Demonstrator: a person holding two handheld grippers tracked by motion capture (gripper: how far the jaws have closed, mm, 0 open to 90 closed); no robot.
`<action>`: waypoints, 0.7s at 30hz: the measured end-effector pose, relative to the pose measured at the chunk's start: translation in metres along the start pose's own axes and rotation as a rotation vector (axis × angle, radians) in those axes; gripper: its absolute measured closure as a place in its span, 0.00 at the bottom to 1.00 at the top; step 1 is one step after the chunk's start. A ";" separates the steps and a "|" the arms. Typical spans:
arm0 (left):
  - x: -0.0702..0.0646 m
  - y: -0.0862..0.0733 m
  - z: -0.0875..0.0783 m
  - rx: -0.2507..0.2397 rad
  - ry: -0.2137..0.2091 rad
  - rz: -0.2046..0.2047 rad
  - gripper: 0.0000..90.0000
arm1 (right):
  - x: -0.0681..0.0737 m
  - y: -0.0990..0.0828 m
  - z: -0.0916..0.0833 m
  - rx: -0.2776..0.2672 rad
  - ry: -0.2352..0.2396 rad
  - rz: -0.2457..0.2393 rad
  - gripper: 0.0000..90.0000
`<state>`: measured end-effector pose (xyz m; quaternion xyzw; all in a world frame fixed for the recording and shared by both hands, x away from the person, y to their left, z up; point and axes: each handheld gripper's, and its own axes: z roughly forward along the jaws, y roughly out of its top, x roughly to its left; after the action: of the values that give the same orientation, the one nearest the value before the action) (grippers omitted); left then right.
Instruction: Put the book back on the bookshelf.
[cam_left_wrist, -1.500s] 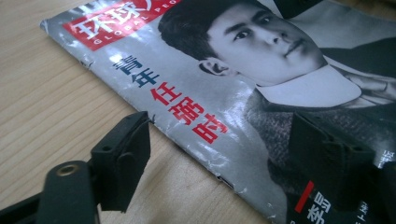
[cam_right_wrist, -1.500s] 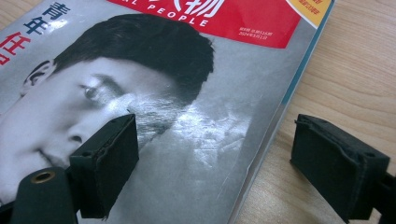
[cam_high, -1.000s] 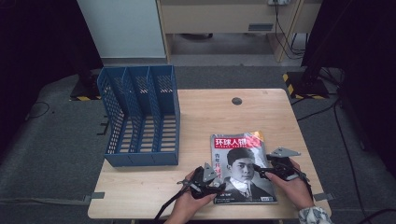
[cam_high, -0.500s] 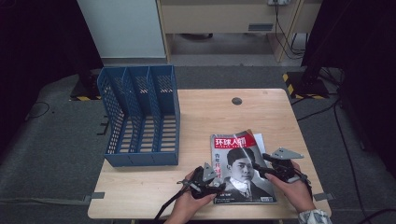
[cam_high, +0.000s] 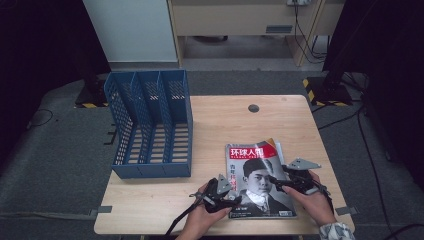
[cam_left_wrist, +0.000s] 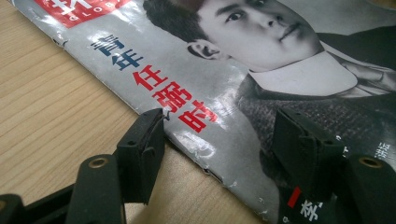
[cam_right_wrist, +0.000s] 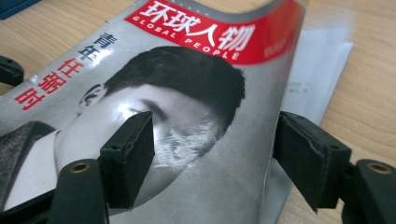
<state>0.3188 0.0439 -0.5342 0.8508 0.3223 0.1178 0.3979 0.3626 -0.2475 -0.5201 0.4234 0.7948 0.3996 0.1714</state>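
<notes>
Near the wooden table's (cam_high: 165, 205) front right corner lies the glossy portrait-cover magazine (cam_high: 257, 182), its right edge now bowed upward where the right gripper's (cam_right_wrist: 212, 156) just-widened jaws straddle it unclamped, left gripper (cam_left_wrist: 219, 149) released astride the spine, so lifting looks imminent.

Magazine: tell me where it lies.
In the high view, the magazine lies flat at the table's near right, right of the blue rack.

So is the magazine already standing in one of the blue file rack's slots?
No, the magazine lies flat on the wooden table, to the right of the blue file rack, whose three slots hold nothing.
</notes>
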 end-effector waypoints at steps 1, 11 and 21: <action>0.000 0.000 0.000 0.000 0.000 -0.001 0.38 | -0.002 -0.001 0.004 0.011 -0.003 0.005 0.33; 0.000 0.000 0.000 0.000 -0.002 0.000 0.38 | 0.003 0.005 -0.006 -0.051 0.046 0.008 0.48; 0.000 0.000 0.000 0.000 -0.002 0.000 0.38 | 0.006 0.002 0.000 -0.014 0.023 -0.013 0.44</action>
<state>0.3190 0.0440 -0.5343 0.8510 0.3218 0.1169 0.3982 0.3602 -0.2419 -0.5183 0.4123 0.7967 0.4087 0.1680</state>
